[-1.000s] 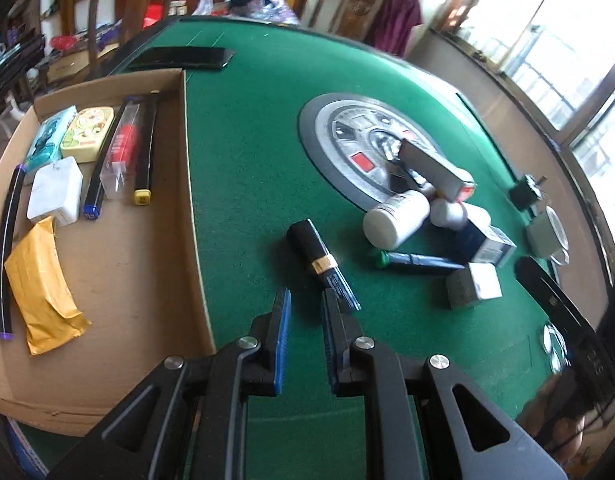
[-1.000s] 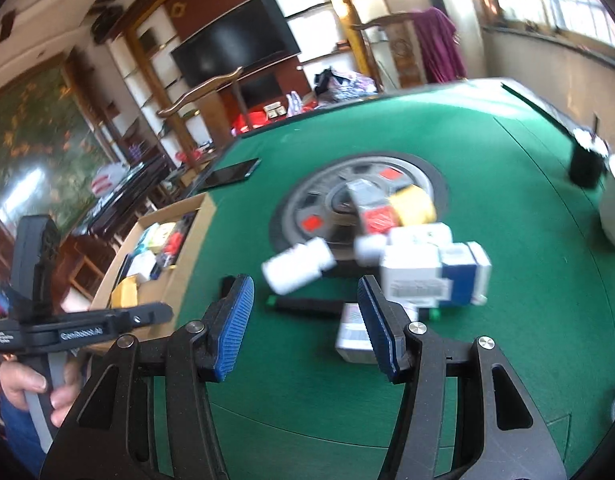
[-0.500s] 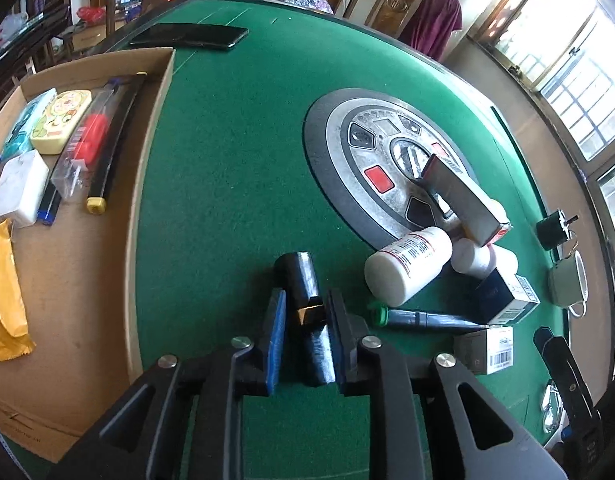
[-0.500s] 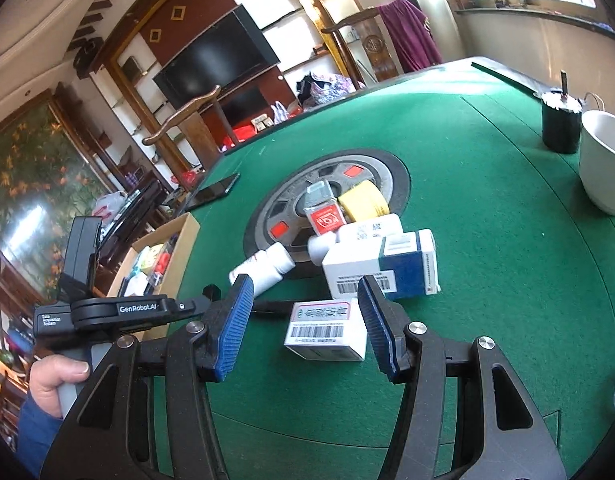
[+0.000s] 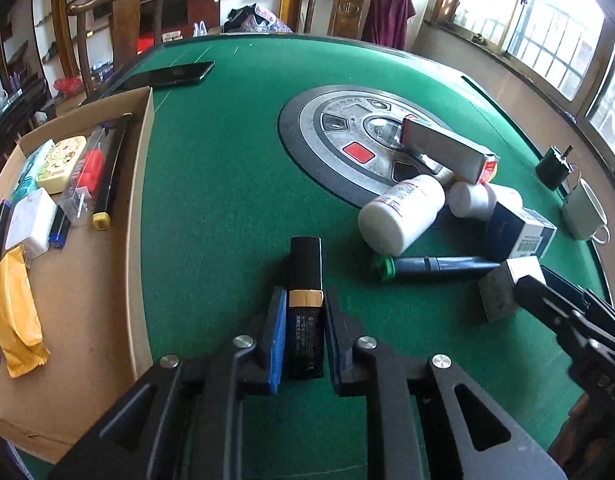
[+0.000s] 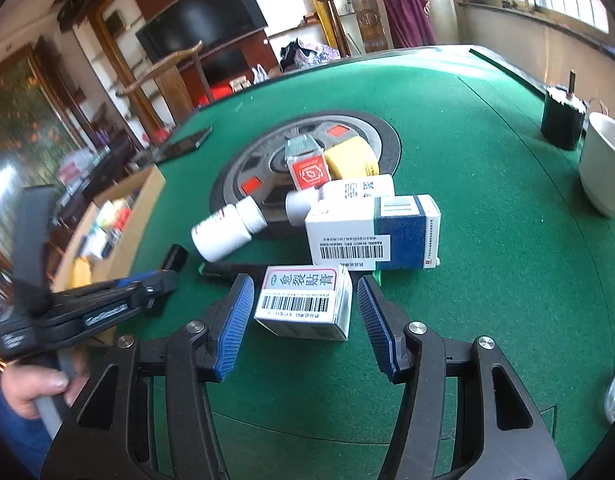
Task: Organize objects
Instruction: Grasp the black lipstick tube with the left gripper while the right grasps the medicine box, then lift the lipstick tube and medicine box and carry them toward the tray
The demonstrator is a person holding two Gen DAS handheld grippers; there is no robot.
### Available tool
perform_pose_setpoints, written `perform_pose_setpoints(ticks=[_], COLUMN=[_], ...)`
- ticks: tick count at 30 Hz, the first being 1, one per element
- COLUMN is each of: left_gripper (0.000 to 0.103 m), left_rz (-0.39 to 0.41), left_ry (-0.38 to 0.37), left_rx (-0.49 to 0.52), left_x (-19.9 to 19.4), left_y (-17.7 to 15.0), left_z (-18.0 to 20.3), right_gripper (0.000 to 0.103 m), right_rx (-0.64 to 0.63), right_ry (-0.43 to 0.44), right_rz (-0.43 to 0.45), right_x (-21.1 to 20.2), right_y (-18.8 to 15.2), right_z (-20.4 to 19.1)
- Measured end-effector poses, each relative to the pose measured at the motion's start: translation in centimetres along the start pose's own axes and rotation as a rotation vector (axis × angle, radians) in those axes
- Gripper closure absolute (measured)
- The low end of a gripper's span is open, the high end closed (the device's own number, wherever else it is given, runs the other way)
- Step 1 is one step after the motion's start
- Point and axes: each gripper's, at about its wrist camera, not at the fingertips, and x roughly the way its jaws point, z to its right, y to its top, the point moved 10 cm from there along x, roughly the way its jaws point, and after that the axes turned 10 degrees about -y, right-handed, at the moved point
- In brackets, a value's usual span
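Observation:
A black tube with a gold band [image 5: 305, 264] lies on the green felt table [image 5: 219, 200]. My left gripper [image 5: 304, 296] has its jaws closing, and both blue pads press the tube's lower half. In the right wrist view the left gripper [image 6: 163, 280] reaches in from the left, with the tube's end [image 6: 175, 258] sticking out. My right gripper [image 6: 304, 282] is open around a small white barcode box [image 6: 303, 300], with a gap on each side. Behind it lie a blue-and-white box [image 6: 371, 232], white bottles [image 6: 227, 234] and a dark pen with a green cap [image 5: 435, 266].
A cardboard tray [image 5: 87, 280] at the left holds pens, a yellow packet, a white adapter and other small items. A black phone [image 5: 171, 74] lies beyond it. A white mug [image 6: 603, 160] and a black cup [image 6: 561, 120] stand at the right edge. A round control panel [image 5: 347, 136] fills the table's middle.
My left gripper came down over the black tube and closed on it. My right gripper sank toward the pile, and the small white box now sits between its fingers.

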Motion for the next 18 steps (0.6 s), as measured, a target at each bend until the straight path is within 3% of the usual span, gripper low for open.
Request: perform_pose_setpoints(ticks=[7,11,18], left_gripper=[0.087,0.087,0.087], left_rz=[0.040,0.050,0.062], left_ry=[0.036,-0.012,-0.073], left_rx=[0.050,0.027,0.009], left_x=[-0.3,-0.5,-1.9], left_y=[-0.4,-0.5,-0.9], left_z=[0.6,0.6,1.1], right_gripper=[0.049,0.058,0.057], right_rx=[-0.114,-0.088,-0.066], right_ry=[-0.106,-0.094,-0.033], right_rz=[-0.002,0.033,0.076], right_x=[1.4,0.7,-0.8], right_y=[-1.0,-0.6,0.1], right_z=[-0.3,0.3,-0.3])
